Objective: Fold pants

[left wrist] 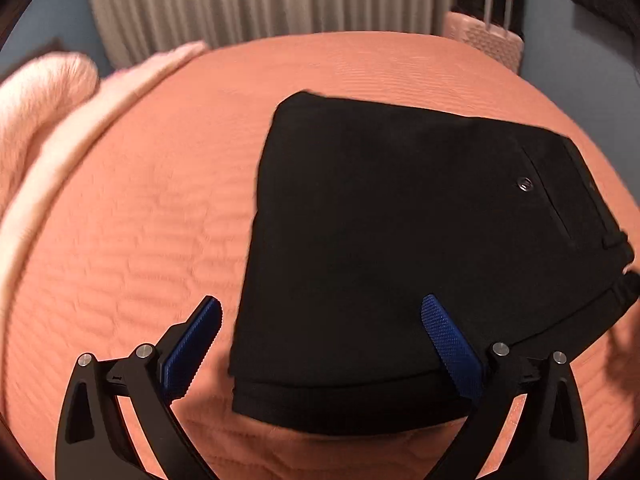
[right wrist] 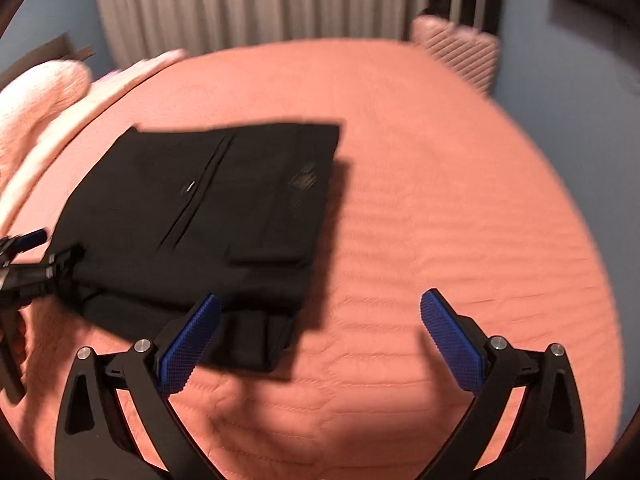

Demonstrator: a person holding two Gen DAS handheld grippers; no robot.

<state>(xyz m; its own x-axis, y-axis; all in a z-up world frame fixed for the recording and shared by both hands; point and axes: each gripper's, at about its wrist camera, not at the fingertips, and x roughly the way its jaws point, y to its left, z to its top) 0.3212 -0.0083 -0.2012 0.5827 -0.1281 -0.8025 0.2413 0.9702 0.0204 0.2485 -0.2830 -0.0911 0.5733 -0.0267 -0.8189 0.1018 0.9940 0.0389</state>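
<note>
The pants [left wrist: 400, 248] lie on the bed [left wrist: 140, 220] as a compact black rectangle, several layers thick, with the back pocket and its button facing up. They sit toward the near edge of the bed, well apart from the pale blanket [left wrist: 36, 104] bunched at the far left edge.

The left gripper [left wrist: 320, 320] hovers over the near edge of the bundle with its fingers spread wide and nothing between them. Its right finger shows against the black cloth and its left one against bare bedcover; whether either touches the cloth cannot be told. The right gripper [right wrist: 320, 312] is likewise spread and empty, sitting over the bed just right of the bundle's near right corner.

Judging by the shape, the folding itself looks done or nearly so, and the step in hand seems to be the release or a last check. The layers at the near right corner [right wrist: 248, 340] look uneven, with an under-layer sticking out past the top one. If anything remains, the next move calls for squaring that corner: a light pinch on the protruding edge or a flat press along the top, without dragging the stack and undoing the folds.
</note>
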